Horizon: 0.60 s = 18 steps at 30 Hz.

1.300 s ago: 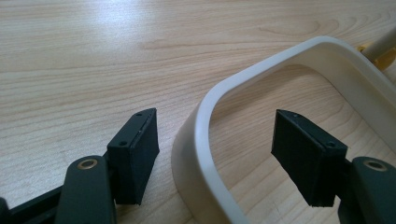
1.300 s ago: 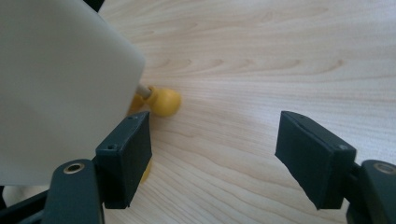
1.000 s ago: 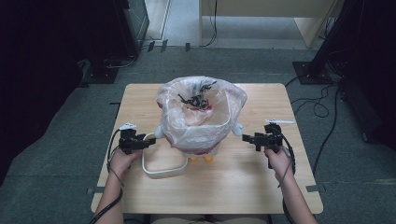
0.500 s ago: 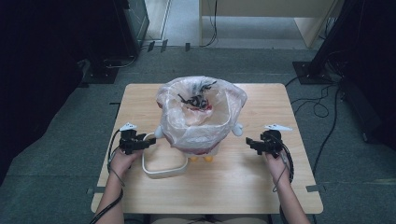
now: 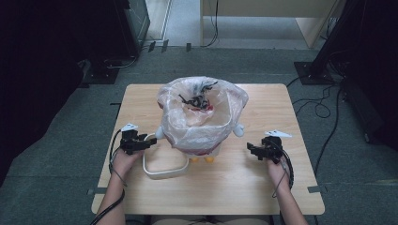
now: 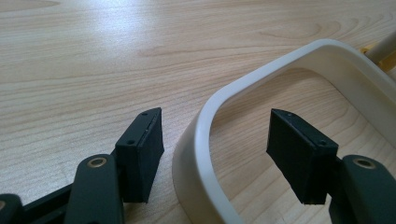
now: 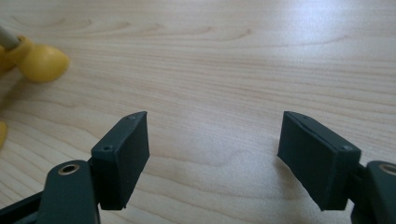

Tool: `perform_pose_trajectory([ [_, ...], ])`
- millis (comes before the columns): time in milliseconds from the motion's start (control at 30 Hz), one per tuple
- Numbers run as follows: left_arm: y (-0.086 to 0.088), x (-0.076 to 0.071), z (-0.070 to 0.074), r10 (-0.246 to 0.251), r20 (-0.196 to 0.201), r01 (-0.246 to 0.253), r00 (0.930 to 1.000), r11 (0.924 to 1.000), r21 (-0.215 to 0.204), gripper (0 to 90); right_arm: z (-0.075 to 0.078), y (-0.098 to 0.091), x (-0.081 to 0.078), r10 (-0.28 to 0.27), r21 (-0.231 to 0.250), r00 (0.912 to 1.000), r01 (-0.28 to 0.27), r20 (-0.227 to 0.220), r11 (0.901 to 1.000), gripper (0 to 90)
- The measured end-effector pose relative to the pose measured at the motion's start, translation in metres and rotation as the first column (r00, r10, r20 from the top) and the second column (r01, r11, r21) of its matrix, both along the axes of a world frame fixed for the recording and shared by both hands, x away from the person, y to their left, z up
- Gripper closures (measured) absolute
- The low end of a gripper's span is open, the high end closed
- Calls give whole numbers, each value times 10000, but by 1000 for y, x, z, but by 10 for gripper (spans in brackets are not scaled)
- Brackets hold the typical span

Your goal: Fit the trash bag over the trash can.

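Now, notes by item:

Scene: pale wooden worktop (image 5: 291,117); at its centre a small bin lined with a crinkled clear plastic bag (image 5: 202,115), dark scraps inside, yellow feet at its base.

Thing in hand: cream plastic ring, a rounded-rectangle hoop (image 5: 162,166), lying flat on the worktop at about 7 o'clock from the bin, its far end close against the bin's base; whether it touches I cannot tell.

Left hand-held gripper (image 5: 149,142): at 9 o'clock from the bin, over the ring's left corner. In the left gripper view one black jaw stands outside the ring's curved wall (image 6: 205,140), the other inside it. Jaws have just been closing, wall between them, but gaps show on both sides; not yet clenched, nothing grasped.

Right hand-held gripper (image 5: 250,151): at 4 o'clock from the bin, low over bare wood. Released, jaws wide, nothing between them. One round yellow foot (image 7: 41,61) sits at 10 o'clock in the right gripper view, well apart from the jaws.

Key relation: the ring's wall runs away from the left hand-held gripper, straight between the jaws, curving off toward 2 o'clock in the left gripper view. The left hand is far nearer; the right lies across the bin from the ring.

Judgement: a further pinch should seat the grip on the wall; a smooth curved wall may slip.
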<state>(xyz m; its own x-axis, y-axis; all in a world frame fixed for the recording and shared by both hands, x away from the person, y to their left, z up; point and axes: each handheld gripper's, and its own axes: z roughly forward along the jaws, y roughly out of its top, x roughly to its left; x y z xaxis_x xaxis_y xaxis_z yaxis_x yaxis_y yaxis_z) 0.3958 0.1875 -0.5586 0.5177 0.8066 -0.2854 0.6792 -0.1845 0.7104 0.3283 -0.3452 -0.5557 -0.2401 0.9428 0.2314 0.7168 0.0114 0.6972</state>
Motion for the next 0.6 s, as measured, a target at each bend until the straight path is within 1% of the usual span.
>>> perform_pose_trajectory([
  [100, -2, 0, 0, -30, 108, 27, 9999, 9997, 250, 371, -3, 0, 0, -39, -328, 10000, 38, -4, 9995, 247],
  [133, -3, 0, 1, -56, 130, 50, 9999, 9990, 438, 392, -5, 0, 0, -67, -426, 10000, 66, -12, 9991, 247],
  [167, -3, 0, 1, -45, 138, 38, 9999, 9986, 530, 412, -6, 2, 0, -126, -672, 9999, 123, -28, 9977, 246],
  [200, -4, 1, 2, -53, 135, 45, 9999, 9984, 558, 423, -8, 3, -1, -21, -920, 9999, 32, 125, 9958, 246],
  [267, -4, 1, 2, -38, 149, 28, 9999, 9981, 613, 437, -9, 6, -1, 110, -1350, 9996, -77, 242, 9908, 243],
  [333, -4, 2, 3, 86, 90, -92, 9999, 9977, 678, 493, -11, 9, -1, 218, -1779, 9990, -147, 380, 9839, 232],
  [367, -4, 3, 3, 131, 63, -135, 9999, 9973, 716, 513, -12, 10, -1, 320, -2012, 9981, -207, 533, 9793, 209],
  [400, -5, 3, 3, 155, 62, -160, 9999, 9964, 836, 529, -14, 11, -1, 263, -1964, 9977, -135, 628, 9804, 187],
  [467, -5, 4, 4, 101, 130, -114, 9999, 9949, 999, 568, -16, 12, -1, 168, -1897, 9967, -13, 800, 9818, 175],
  [533, -6, 4, 5, 138, 79, -146, 9999, 9931, 1160, 583, -16, 12, 0, 169, -1889, 9966, -14, 807, 9820, 171],
  [600, -7, 4, 6, 134, 132, -153, 9998, 9878, 1550, 641, -16, 12, 1, 158, -1879, 9966, -4, 807, 9822, 168],
])
